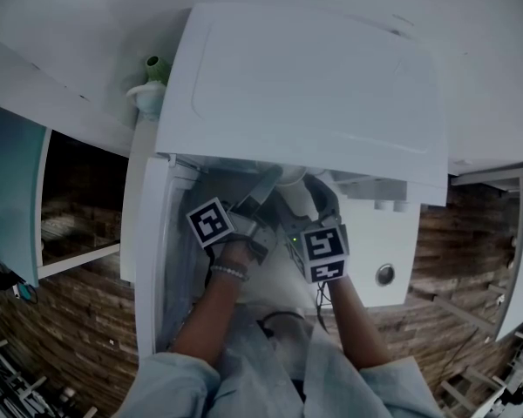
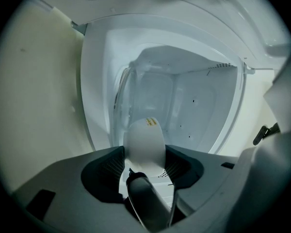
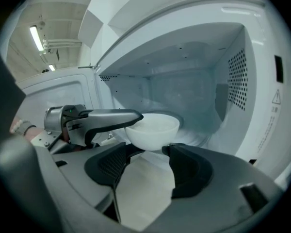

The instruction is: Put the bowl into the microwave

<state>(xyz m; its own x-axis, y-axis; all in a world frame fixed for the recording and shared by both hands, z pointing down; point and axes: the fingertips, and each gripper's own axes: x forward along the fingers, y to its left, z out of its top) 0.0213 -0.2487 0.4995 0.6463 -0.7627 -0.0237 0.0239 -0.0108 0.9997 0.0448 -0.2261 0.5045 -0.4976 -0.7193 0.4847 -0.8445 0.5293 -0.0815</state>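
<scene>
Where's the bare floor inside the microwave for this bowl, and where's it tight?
Free: the microwave floor behind and right of the bowl, up to the perforated right wall. Crowded: the bowl's left and front, where the left gripper clamps its rim and the open right gripper sits just before it.

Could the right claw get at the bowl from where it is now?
Probably yes. The bowl sits just ahead of the right claw, whose jaws stand open, with nothing between them. The left claw grips the rim inside the microwave, so only the rim's other side looks free.
</scene>
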